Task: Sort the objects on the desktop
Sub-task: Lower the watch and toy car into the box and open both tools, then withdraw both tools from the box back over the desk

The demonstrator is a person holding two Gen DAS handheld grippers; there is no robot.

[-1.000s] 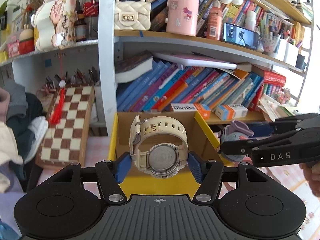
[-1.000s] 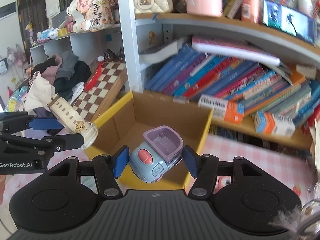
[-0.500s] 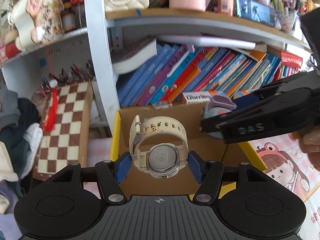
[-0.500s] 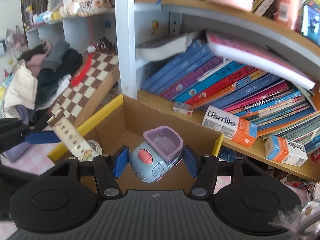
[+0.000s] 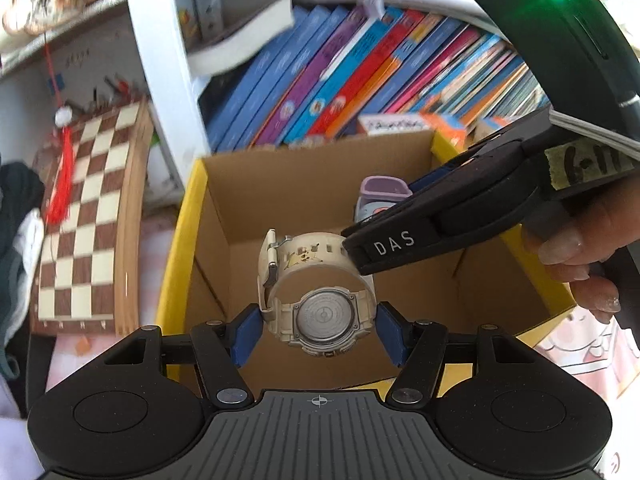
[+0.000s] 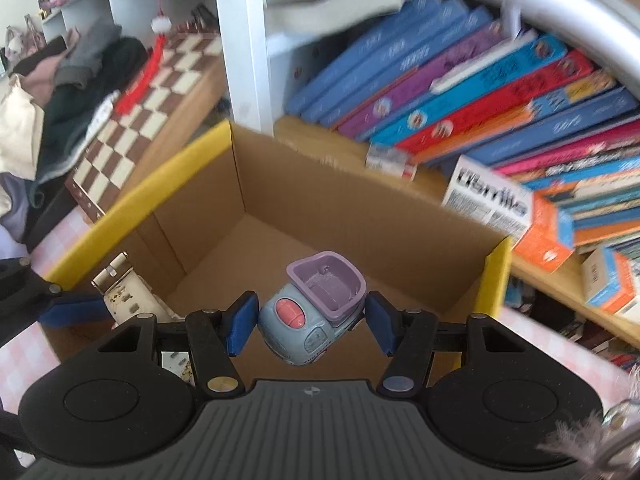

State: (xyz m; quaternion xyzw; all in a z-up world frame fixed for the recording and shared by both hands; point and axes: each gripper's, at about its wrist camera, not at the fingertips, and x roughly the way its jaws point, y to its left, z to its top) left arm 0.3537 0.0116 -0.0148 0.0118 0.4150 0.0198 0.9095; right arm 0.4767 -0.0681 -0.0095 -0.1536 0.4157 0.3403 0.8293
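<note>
A cream wristwatch [image 5: 320,304] with a round steel back is clamped between the blue pads of my left gripper [image 5: 319,330], hanging over the open cardboard box [image 5: 304,184] with yellow rims. My right gripper [image 6: 311,326] is shut on a blue-grey toy vehicle [image 6: 308,320] with a lilac tub and a pink button, held above the same box [image 6: 320,200]. In the left wrist view the right gripper's black arm [image 5: 440,224] crosses from the right just above the watch strap, with the toy [image 5: 380,196] peeking behind it. The watch strap [image 6: 124,300] shows at the left of the right wrist view.
A bookshelf with slanted coloured books [image 5: 360,68] stands right behind the box. A folded chessboard [image 5: 92,216] with a red tassel leans at the left, next to a heap of clothes [image 6: 60,80]. Small cartons [image 6: 520,216] lie on the shelf. A hand [image 5: 580,248] grips the right tool.
Both grippers have moved forward and down over the box, tilting downward. The right gripper has come in close over the watch. Both grips are unchanged.
</note>
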